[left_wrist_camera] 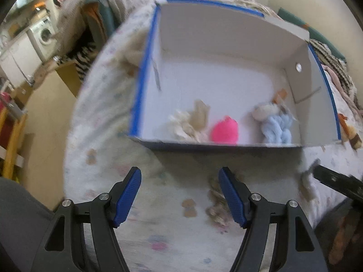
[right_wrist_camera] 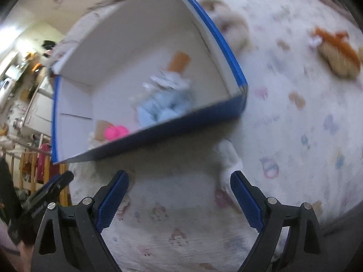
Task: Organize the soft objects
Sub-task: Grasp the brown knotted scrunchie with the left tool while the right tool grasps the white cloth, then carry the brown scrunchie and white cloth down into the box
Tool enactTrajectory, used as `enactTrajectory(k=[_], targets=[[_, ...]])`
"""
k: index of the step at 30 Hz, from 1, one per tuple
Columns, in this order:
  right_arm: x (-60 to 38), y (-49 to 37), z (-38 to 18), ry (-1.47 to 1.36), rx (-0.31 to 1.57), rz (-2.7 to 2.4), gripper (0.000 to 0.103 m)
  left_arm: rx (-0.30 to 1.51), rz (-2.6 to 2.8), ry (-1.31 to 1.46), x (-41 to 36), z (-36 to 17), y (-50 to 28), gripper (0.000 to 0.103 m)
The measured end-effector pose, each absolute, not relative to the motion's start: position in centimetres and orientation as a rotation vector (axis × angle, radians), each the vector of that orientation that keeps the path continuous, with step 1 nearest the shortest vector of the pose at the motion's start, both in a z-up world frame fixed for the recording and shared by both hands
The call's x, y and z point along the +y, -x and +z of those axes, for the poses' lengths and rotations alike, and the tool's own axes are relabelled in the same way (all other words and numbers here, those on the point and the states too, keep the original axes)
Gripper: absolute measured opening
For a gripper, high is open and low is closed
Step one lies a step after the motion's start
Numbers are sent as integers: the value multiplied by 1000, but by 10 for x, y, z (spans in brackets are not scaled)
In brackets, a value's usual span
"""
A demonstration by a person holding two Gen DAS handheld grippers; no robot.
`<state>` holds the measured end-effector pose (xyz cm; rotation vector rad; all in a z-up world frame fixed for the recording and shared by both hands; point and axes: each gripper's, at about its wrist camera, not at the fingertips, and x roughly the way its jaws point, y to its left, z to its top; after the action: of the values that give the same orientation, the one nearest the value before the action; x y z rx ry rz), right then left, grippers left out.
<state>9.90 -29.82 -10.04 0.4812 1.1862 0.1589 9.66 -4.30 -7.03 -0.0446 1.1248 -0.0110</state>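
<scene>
Both tongs stand wide with nothing between their blue pads: the left tongs [left_wrist_camera: 180, 195] and the right tongs [right_wrist_camera: 179, 198] each hang over the patterned bed cover [left_wrist_camera: 158, 238], pointing steeply down at it. Ahead of both lies the largest thing, a blue-edged cardboard box [left_wrist_camera: 145, 68] with a pale inside, resting open on the bed cover. Inside it, near the wall closest to the tongs, sit three soft toys: a light blue plush [left_wrist_camera: 275, 129] toward the right, a bright pink plush [left_wrist_camera: 224, 130] in the middle, and a cream plush [left_wrist_camera: 188, 122] to the left. Outside the box, a small beige toy [left_wrist_camera: 217, 201] lies on the bed cover just beside the left tongs' right pad, and a white soft toy [right_wrist_camera: 229, 161] lies just ahead of the right tongs' right pad. Farther ahead and right of the right tongs, an orange-and-tan plush [right_wrist_camera: 338, 52] and a blurred cream-and-brown plush [right_wrist_camera: 229, 25] rest on the cover.
</scene>
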Motion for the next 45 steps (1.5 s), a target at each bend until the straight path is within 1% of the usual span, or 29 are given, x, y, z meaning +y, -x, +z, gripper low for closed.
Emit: enactTrajectory(k=[5, 11, 17, 22, 23, 24, 25, 26, 27, 28, 29, 30, 32, 34, 41, 45], targets=[[-313, -101, -111, -538, 1223, 87, 97, 1261, -95, 51, -73, -107, -107, 68], [-344, -95, -121, -671, 1229, 6, 97, 1338, -112, 2, -96, -138, -116, 68], [-345, -97, -129, -662, 1266, -12, 97, 1369, -131, 33, -85, -137, -104, 68], [-319, -111, -138, -565, 1332, 39, 97, 1382, -168, 102, -64, -141, -87, 68], [-313, -113, -138, -535, 1339, 47, 95, 1380, -169, 108, -63, -143, -88, 68], [-308, -115, -139, -508, 1343, 51, 87, 1377, -169, 114, -62, -144, -89, 67], [-304, -117, -139, -484, 1345, 49, 84, 1371, -168, 121, -62, -145, -90, 63], [-300, -120, -140, -469, 1349, 49, 78, 1357, -168, 126, -60, -143, -91, 47], [-298, -121, -141, -460, 1355, 50, 70, 1354, -178, 128, -61, -143, -93, 27], [-295, -122, -142, -443, 1360, 43, 63, 1363, -201, 133, -63, -143, -95, 20], [-293, -123, -143, -426, 1366, 37, 46, 1367, -217, 141, -63, -141, -96, 13], [-292, -123, -145, -416, 1372, 38, 30, 1362, -222, 143, -63, -139, -95, 12], [-288, -120, -146, -413, 1377, 58, 27, 1340, -227, 135, -63, -132, -92, 9], [-286, -118, -146, -419, 1364, 100, 26, 1325, -225, 135, -60, -127, -88, 7], [-272, -105, -122, -461, 1277, 252, 26, 1249, -184, 151, -40, -104, -79, 6], [-272, -96, -107, -473, 1223, 300, 26, 1190, -152, 115, -26, -88, -72, 5]])
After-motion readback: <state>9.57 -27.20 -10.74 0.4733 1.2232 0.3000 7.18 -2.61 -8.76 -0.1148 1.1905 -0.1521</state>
